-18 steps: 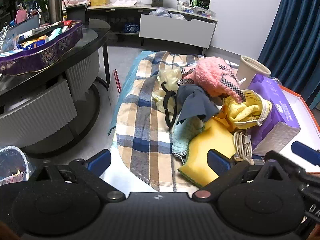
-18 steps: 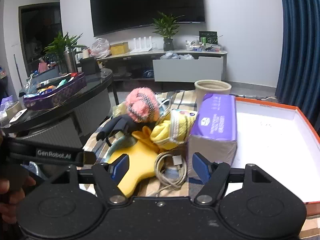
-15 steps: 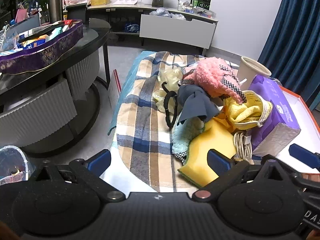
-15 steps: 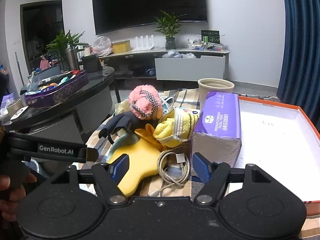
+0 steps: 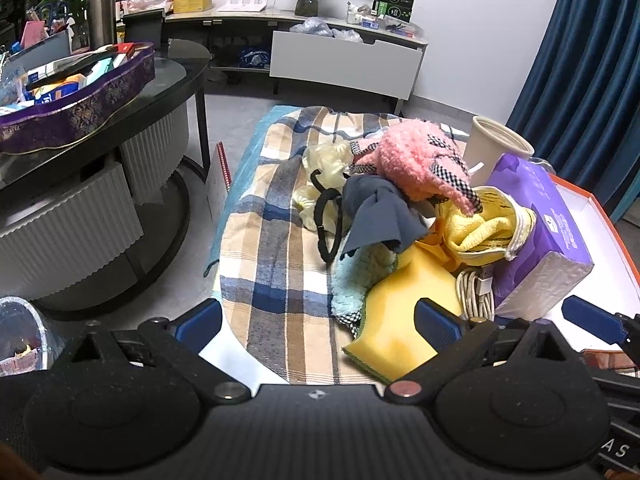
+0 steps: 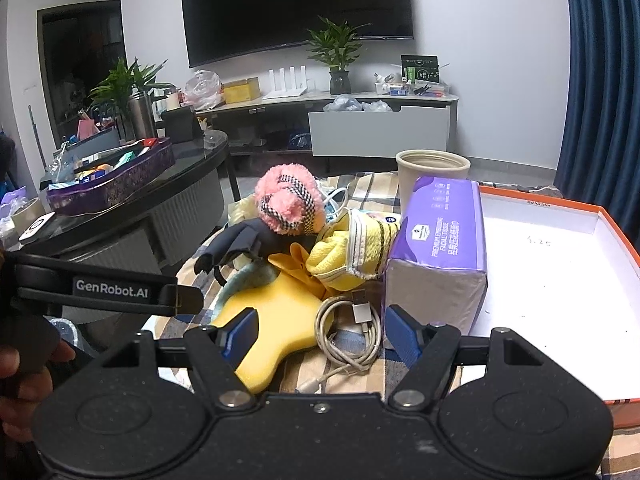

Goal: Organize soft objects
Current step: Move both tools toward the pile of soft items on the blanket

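From the left wrist, the left gripper [image 5: 318, 320] stands wide and empty above the near edge of the plaid cloth [image 5: 276, 240]. The soft pile, pink hat [image 5: 416, 160] on top and yellow sponge [image 5: 400, 312] nearest, lies along the cloth's right edge. I would take the loose top piece first.

From the right wrist, the right gripper [image 6: 320, 330] is wide and empty over the coiled cable [image 6: 352, 336], beside the open box [image 6: 552, 280]. It has eased slightly closer than half a second ago.
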Available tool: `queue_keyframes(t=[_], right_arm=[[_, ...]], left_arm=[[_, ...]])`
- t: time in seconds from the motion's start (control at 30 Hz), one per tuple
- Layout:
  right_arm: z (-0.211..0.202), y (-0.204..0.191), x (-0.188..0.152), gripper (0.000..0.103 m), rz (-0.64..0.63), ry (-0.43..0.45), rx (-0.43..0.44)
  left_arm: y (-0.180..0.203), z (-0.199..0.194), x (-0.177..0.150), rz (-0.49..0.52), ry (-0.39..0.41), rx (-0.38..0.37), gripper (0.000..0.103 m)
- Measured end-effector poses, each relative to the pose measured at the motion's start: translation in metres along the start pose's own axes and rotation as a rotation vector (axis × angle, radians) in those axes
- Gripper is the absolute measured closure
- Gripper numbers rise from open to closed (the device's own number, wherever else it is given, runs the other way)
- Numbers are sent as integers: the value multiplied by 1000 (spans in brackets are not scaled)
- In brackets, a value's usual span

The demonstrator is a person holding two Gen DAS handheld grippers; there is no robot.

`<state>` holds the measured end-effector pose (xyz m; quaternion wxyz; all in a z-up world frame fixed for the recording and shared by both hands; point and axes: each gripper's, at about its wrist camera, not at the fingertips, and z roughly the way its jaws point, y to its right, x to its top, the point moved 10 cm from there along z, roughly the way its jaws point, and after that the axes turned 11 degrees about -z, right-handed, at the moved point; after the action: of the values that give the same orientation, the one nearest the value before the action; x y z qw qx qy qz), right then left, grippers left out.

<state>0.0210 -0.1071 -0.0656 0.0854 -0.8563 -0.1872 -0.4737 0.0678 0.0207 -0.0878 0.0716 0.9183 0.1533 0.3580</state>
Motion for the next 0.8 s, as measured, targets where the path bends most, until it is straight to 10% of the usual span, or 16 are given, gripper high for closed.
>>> queue_keyframes(t=[0.8], right_arm=[[7, 0, 2, 21, -5, -2, 5]], left_arm=[[7, 1, 6, 13, 2, -24, 0]])
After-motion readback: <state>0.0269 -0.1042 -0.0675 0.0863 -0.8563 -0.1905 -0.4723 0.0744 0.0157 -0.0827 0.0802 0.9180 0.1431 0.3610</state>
